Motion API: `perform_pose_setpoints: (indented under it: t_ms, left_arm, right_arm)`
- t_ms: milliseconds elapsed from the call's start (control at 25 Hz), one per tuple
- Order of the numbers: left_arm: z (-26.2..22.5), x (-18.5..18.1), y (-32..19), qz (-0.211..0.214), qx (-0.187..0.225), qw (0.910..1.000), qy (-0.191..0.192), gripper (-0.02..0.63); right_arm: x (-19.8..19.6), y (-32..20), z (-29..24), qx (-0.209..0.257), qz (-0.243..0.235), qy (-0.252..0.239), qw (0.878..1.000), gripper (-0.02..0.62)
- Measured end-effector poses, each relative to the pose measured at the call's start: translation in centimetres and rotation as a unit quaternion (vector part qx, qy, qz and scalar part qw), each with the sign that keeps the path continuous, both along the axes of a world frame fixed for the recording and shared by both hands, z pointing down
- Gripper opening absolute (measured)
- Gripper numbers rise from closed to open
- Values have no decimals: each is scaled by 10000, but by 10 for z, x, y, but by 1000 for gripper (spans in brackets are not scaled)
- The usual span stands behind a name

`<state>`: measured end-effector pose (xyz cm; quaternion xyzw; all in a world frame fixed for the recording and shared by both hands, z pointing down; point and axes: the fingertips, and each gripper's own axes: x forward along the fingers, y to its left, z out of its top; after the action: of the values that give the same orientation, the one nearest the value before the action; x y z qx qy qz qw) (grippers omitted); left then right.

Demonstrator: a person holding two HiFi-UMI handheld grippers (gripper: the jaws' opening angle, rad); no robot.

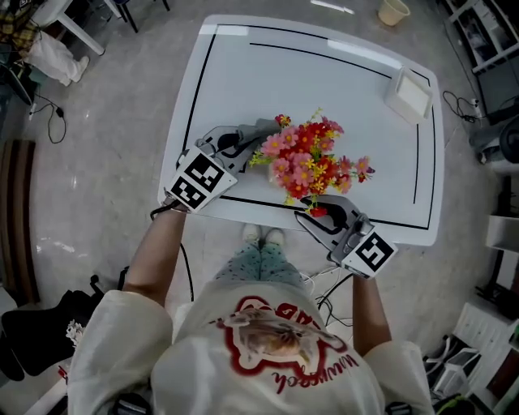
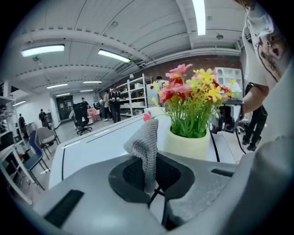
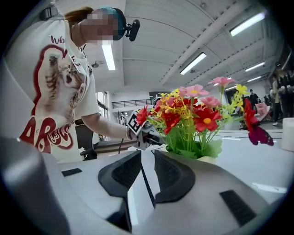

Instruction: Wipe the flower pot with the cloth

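A cream flower pot (image 2: pixel 188 145) holds red, pink and yellow flowers (image 1: pixel 308 158) near the front of the white table (image 1: pixel 324 81). In the head view the blooms hide the pot. My left gripper (image 2: pixel 148 174) is shut on a grey knitted cloth (image 2: pixel 144 147), which stands up from the jaws just left of the pot, not touching it. My right gripper (image 3: pixel 146 172) is open by a narrow gap with nothing between its pads, and points at the flowers (image 3: pixel 197 119) from the pot's near right side. In the head view the left gripper (image 1: pixel 247 138) and the right gripper (image 1: pixel 324 212) flank the bouquet.
A small white box (image 1: pixel 409 96) sits at the table's far right corner. A black line (image 1: pixel 268 203) frames the tabletop close to its edges. A pale cup (image 1: pixel 393 10) stands on the floor beyond the table. Shelves and people are far off in the room.
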<state>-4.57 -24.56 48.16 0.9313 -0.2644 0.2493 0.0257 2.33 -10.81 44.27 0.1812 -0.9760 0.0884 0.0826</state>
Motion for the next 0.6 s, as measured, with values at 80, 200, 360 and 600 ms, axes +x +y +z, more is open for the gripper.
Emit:
perform_pose_setpoints:
  t_ms: [80,200,360,600]
  left_arm:
    - [0,17,-2,389,-26,9992,-26,12]
    - [9,34,0,973,58,9947,-336,12]
    - [15,42,-1,1426,-34,9888,-442,12]
    - [16,41,1,1552,-82,9871,-387,12]
  right_arm:
    - [-4,-1,-3,-1,23,-99,9999,87]
    - [-5,-2,-1,-35,86,-121,9999,87]
    - [-9,-3,3,-192,125,-192,9996,87]
    - [-20,-17,-4,-381,537,-662,9956,52]
